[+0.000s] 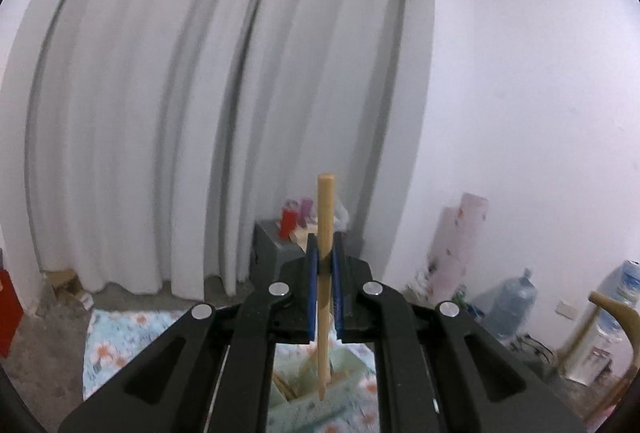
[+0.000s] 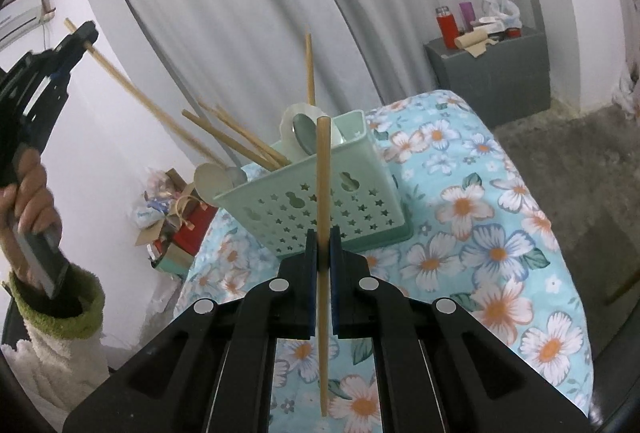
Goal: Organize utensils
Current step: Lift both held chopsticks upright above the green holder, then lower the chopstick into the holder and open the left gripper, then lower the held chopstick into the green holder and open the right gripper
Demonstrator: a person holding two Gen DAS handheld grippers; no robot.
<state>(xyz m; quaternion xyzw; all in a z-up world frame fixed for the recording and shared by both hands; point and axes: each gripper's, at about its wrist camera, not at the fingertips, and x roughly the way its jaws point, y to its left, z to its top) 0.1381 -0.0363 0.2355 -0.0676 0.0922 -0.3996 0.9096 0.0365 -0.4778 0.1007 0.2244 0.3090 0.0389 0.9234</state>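
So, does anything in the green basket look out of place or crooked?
Yes. The chopsticks in the green basket lean far out to one side, while a single chopstick at the back stands upright. A spoon hangs over the rim.

The right tongs (image 2: 323, 233) clamp a pale wooden chopstick (image 2: 322, 193) upright before a mint-green perforated plastic basket (image 2: 320, 209) holding more chopsticks and spoons, on the floral blue cloth-covered surface (image 2: 500, 233). At far left, the left tongs (image 2: 82, 33) grip another slanted wooden chopstick (image 2: 132, 89).
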